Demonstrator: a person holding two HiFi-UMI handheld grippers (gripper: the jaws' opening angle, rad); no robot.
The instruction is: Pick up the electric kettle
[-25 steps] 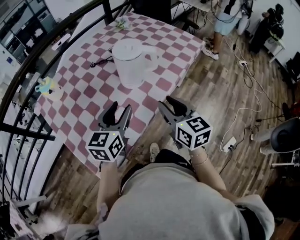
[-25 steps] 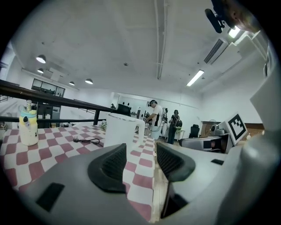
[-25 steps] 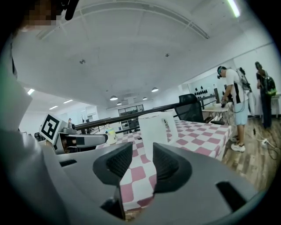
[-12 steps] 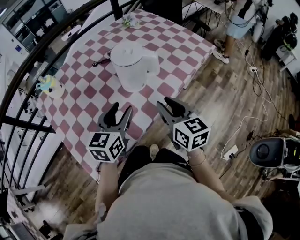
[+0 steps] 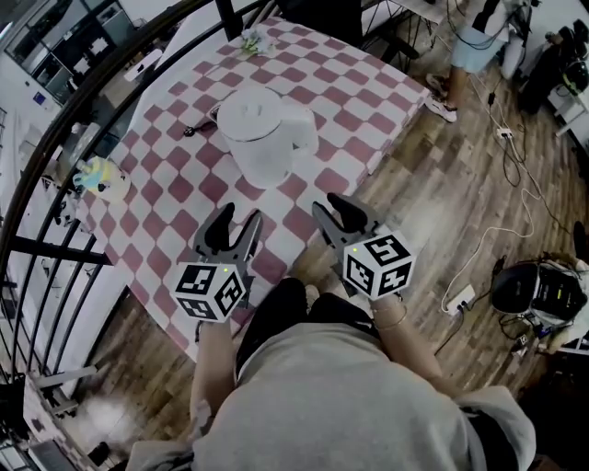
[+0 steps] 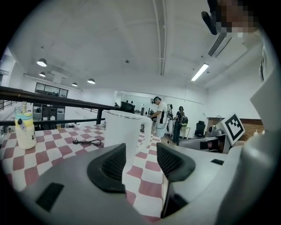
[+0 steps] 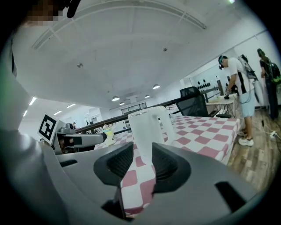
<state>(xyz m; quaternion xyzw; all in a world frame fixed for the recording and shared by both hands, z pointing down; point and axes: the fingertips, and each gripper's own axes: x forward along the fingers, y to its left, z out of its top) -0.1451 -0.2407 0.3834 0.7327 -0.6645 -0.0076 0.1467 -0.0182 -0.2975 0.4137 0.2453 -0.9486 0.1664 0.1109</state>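
At the left edge of the red-and-white checked tabletop (image 5: 342,90) stands a small yellow and blue bottle (image 5: 101,175), close to the black railing (image 5: 87,97). A black cord (image 5: 197,126) lies on the cloth just left of the white electric kettle (image 5: 260,138). The kettle stands upright near the middle of the tabletop, its handle toward the right. The left claw (image 5: 236,223) hovers over the near edge of the cloth, its jaws partly apart with nothing between them, well short of the kettle. The right claw (image 5: 339,210) hangs beside it at the tabletop's near corner, aimed at the kettle. Its jaws have just been closing a little, yet a gap shows between them and they hold nothing. Farther right, a person (image 5: 474,28) stands on the wooden floor (image 5: 442,184).
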